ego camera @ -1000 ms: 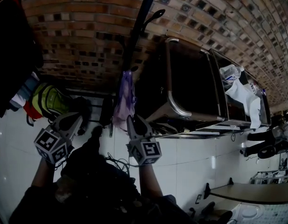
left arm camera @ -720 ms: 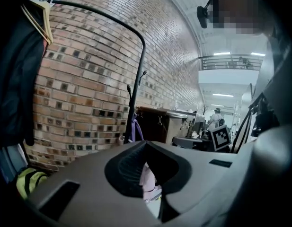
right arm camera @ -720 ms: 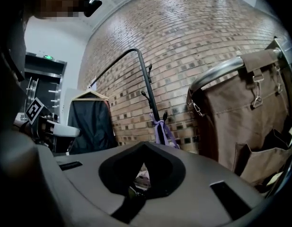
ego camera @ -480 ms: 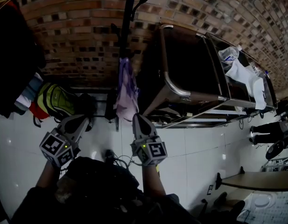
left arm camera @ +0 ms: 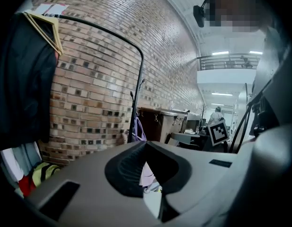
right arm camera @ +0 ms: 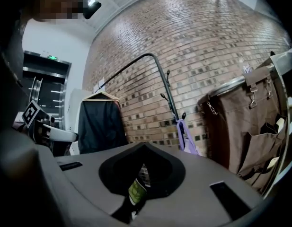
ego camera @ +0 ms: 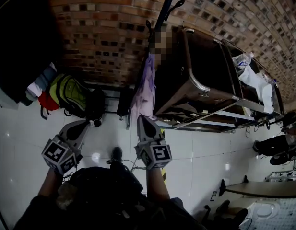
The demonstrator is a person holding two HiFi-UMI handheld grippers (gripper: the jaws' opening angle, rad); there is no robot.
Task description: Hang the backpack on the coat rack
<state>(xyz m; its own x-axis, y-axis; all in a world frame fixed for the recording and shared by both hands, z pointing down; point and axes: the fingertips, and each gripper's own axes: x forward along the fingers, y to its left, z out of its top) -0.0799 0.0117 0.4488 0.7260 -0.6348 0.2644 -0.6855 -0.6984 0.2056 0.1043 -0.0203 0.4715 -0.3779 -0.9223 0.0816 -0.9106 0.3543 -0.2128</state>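
Observation:
A green-and-yellow backpack point(ego camera: 71, 96) lies on the white floor against the brick wall; it also shows low in the left gripper view point(left arm camera: 44, 173). The coat rack's dark pole point(ego camera: 166, 8) stands right of it, with a purple garment point(ego camera: 144, 92) hanging from it. My left gripper point(ego camera: 83, 124) and right gripper point(ego camera: 139, 119) are held side by side above the floor, short of the backpack and the rack. Both point at the wall, shut, with nothing between the jaws. The pole point(right arm camera: 172, 103) and the purple garment point(right arm camera: 186, 136) lie ahead of the right gripper.
A garment rail with a dark coat point(ego camera: 18, 37) and folded clothes stands at the left. A brown canvas cart on a metal frame point(ego camera: 205, 73) sits right of the coat rack. A desk and dark shapes lie at the far right.
Both grippers have travelled forward together towards the wall. The backpack, the purple garment and the coat rack now look nearer and larger in the head view.

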